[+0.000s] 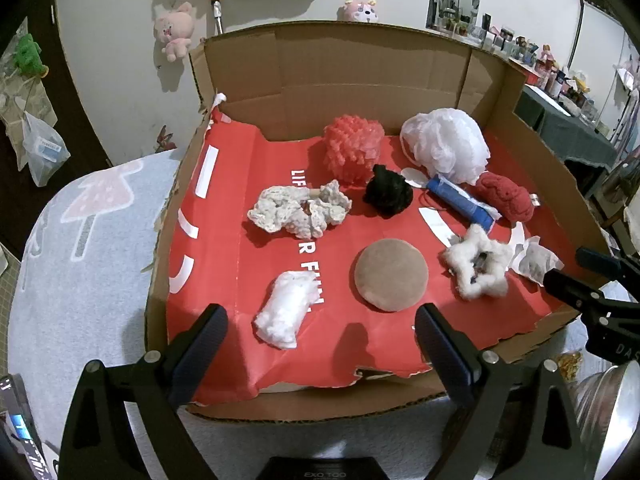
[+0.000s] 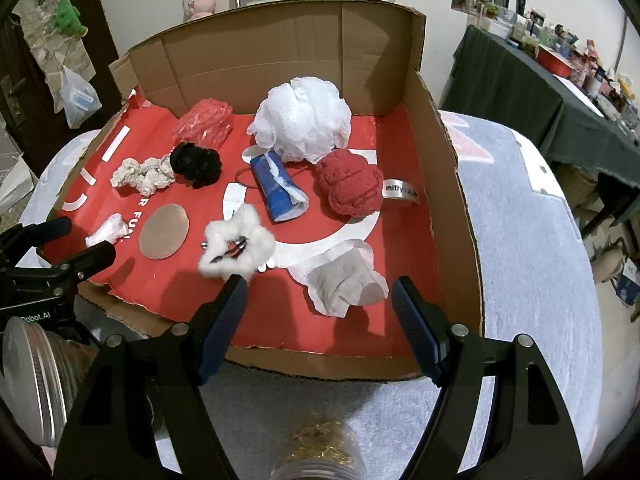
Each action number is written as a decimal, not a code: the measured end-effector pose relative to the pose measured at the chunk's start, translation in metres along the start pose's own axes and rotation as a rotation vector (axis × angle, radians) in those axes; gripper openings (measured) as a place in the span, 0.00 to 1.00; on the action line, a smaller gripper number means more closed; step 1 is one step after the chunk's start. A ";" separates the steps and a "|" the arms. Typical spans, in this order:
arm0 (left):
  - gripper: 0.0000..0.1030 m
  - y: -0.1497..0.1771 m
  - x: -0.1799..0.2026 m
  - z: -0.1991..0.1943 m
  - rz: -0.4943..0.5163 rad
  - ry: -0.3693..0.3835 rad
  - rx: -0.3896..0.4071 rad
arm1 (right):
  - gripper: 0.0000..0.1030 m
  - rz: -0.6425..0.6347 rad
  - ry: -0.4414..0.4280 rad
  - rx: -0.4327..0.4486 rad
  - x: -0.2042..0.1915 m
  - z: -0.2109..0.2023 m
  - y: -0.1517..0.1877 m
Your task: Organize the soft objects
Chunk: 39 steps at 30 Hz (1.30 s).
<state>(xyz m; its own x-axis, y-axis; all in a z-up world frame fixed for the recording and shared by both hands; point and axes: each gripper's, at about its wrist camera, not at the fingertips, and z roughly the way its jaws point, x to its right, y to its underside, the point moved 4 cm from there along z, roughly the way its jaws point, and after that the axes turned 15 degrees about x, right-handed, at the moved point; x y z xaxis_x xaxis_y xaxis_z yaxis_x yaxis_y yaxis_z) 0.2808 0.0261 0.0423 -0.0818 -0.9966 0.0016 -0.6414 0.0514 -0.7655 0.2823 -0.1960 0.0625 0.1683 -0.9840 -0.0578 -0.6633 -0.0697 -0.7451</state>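
A shallow cardboard box [image 1: 352, 68] [image 2: 452, 208] lined with red paper holds several soft things. At the back sit a white mesh pouf [image 1: 446, 148] [image 2: 302, 122] and a pink mesh sponge [image 1: 352, 146] [image 2: 204, 122]. A dark red plush [image 1: 506, 196] [image 2: 350, 186], a blue tube [image 1: 460, 200] [image 2: 276, 188], a black scrunchie [image 1: 388, 194] [image 2: 196, 164] and a cream crochet piece [image 1: 298, 212] [image 2: 144, 174] lie mid-box. Nearer are a brown round pad [image 1: 390, 274] [image 2: 164, 230], a white fluffy star clip [image 1: 478, 260] [image 2: 238, 246], a white cotton wad [image 1: 286, 308] [image 2: 106, 232] and a crumpled tissue [image 1: 536, 260] [image 2: 346, 282]. My left gripper [image 1: 320, 340] and right gripper [image 2: 320, 320] hang open over the front edge, both empty.
The box rests on a pale blue patterned cloth [image 1: 80, 248] [image 2: 532, 264]. Metal jar lids [image 2: 32, 376] and a jar of gold bits [image 2: 320, 448] stand near the front. Plush toys hang on the wall behind [image 1: 176, 30]. A cluttered dark table [image 2: 560, 92] stands right.
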 end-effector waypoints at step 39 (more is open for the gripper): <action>0.94 0.000 0.001 -0.002 0.004 0.007 0.012 | 0.72 -0.001 0.002 0.005 0.002 -0.002 0.002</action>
<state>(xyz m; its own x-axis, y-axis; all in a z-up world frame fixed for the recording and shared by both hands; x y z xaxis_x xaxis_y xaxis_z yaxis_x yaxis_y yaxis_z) 0.2793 0.0256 0.0440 -0.0901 -0.9959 0.0028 -0.6320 0.0550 -0.7730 0.2804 -0.1981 0.0622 0.1675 -0.9843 -0.0559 -0.6596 -0.0697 -0.7484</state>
